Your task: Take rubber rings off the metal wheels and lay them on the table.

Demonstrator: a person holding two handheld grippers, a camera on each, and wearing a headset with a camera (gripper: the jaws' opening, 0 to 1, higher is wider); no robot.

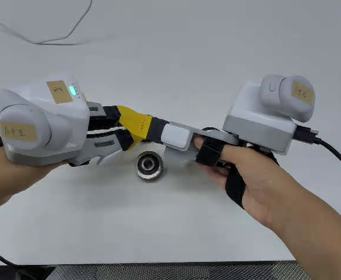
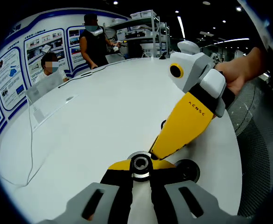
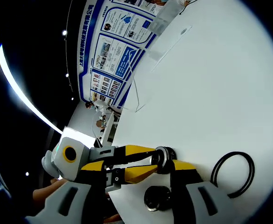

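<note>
Left gripper (image 2: 141, 164) jaws clamped on a metal wheel (image 3: 164, 154) over the white worktop (image 1: 217, 58), right gripper (image 3: 163, 169) jaws straddled that wheel, grip not discernible, second wheel (image 1: 149, 165) stood beneath, loose rubber ring (image 3: 233, 173) lay nearby, cable (image 1: 42, 41) well apart.

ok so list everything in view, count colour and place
held metal wheel: one, silver, between the jaw tips of the left hand-held gripper
loose metal wheel: one, silver, on the table
rubber ring: one, black, flat on the table
cable: one, grey, far side of table
table: one, white
people: two, background beyond the table
left hand-held gripper: one, white body, yellow-tipped jaws
right hand-held gripper: one, white body, yellow jaws reaching the held wheel
</note>
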